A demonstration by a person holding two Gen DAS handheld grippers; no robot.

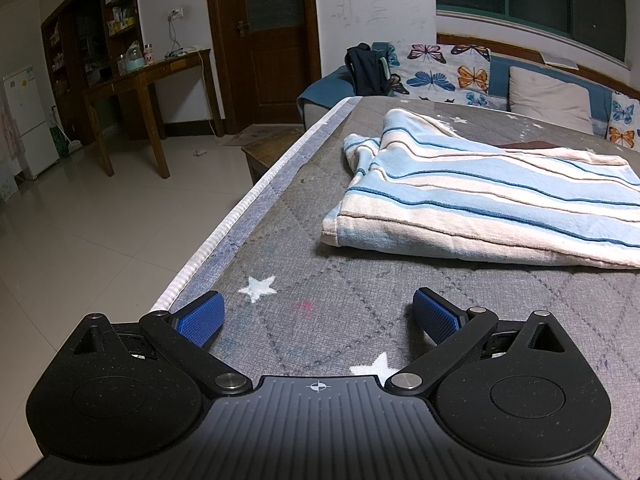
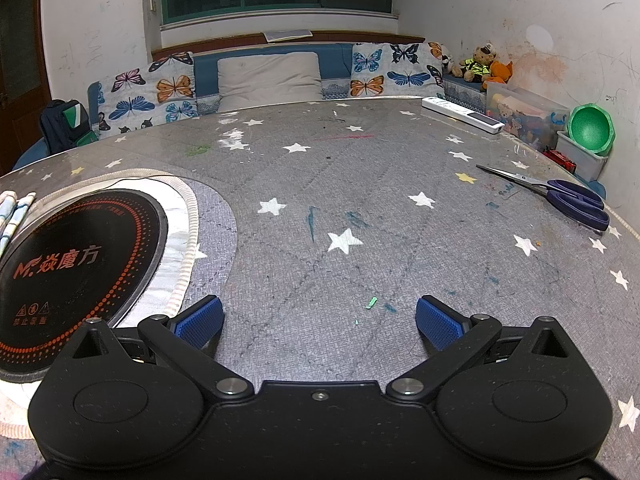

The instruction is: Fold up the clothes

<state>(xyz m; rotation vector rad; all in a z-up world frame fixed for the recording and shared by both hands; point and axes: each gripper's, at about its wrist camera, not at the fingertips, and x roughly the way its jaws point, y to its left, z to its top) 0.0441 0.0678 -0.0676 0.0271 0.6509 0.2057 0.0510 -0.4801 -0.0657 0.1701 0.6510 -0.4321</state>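
A blue-and-cream striped garment (image 1: 480,196) lies folded on the grey star-patterned table cover (image 1: 320,240), ahead and to the right of my left gripper (image 1: 318,312). That gripper stands open and holds nothing, low over the cover near the table's left edge. In the right wrist view only a thin strip of the striped garment (image 2: 12,212) shows at the far left edge. My right gripper (image 2: 318,316) is open too, with nothing between its blue pads (image 2: 200,320), hovering over bare cover.
A black round cooktop (image 2: 76,268) is set into the table left of the right gripper. Scissors (image 2: 560,196) and a white remote (image 2: 460,114) lie at the far right. A sofa with butterfly cushions (image 2: 264,76) runs behind. Tiled floor (image 1: 100,220) drops off left.
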